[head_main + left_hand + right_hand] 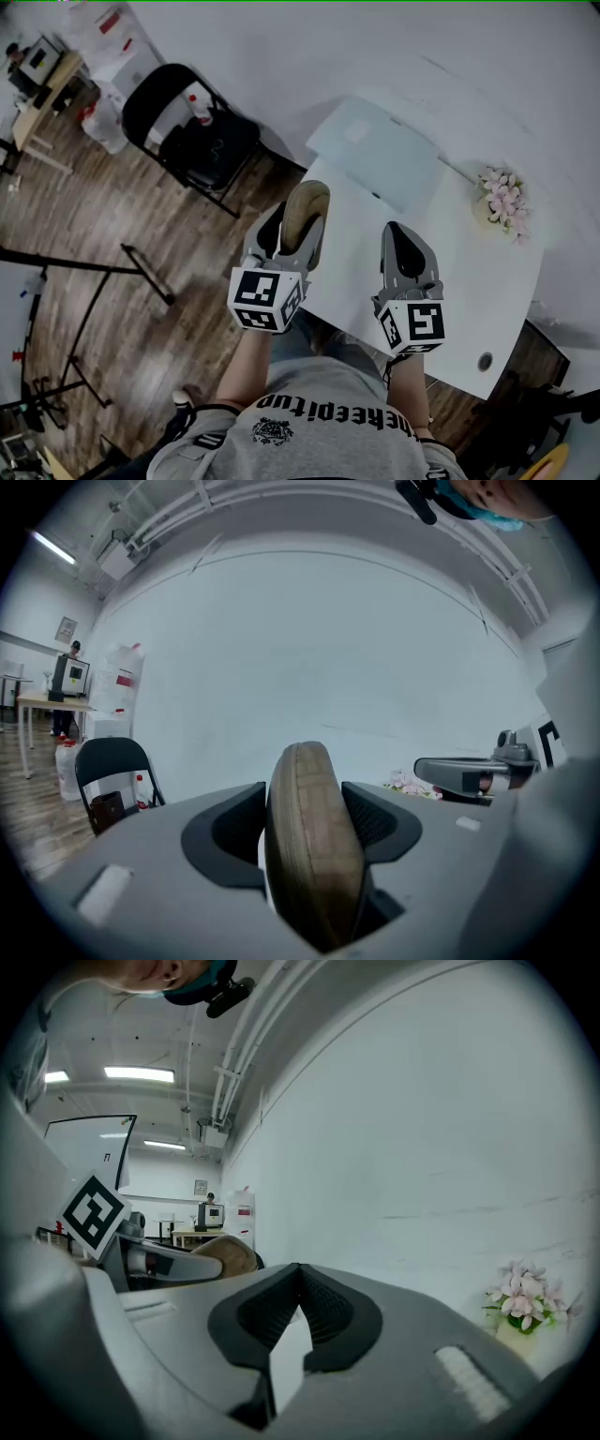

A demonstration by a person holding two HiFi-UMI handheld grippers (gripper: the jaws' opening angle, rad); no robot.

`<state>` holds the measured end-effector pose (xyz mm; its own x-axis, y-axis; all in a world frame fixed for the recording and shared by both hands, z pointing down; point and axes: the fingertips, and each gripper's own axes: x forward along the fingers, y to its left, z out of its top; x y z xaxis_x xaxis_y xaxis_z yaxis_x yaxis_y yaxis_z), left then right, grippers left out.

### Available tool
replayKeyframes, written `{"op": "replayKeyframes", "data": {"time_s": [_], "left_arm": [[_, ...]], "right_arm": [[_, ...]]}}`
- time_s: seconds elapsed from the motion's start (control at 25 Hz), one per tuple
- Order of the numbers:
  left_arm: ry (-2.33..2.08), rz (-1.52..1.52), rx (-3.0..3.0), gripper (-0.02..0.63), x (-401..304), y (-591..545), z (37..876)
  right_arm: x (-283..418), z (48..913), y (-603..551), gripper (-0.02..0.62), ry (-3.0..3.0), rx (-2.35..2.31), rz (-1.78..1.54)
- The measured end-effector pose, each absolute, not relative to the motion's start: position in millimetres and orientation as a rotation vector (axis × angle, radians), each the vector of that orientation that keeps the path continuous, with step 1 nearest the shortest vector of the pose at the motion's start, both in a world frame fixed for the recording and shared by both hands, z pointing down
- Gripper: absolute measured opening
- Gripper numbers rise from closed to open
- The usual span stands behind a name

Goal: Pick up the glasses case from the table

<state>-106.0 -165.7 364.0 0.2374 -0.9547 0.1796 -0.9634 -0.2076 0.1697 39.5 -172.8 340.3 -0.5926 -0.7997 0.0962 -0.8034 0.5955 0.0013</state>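
LEFT: your left gripper is clamped on the tan, oval, woven-textured glasses case; its pads press both broad sides | CASE: lifted off the white table; held over its left edge in the head view; its far end pokes past the jaws | RIGHT: your right gripper is closed on nothing; tips together; just beside the left

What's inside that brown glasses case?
The glasses case looks closed, so anything inside is covered. Only its brown outer shell shows, squeezed between the jaws of the left gripper.
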Motion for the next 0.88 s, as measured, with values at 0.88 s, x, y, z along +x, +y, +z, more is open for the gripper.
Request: {"op": "replayKeyframes", "data": {"time_s": [0.88], "left_arm": [[-2.049,-0.12,2.278,0.272,-97.3,-101.9,308.1]], "right_arm": [[52.4,310.9,-135.3,0.003,-2.838,1.242,-0.044]]}}
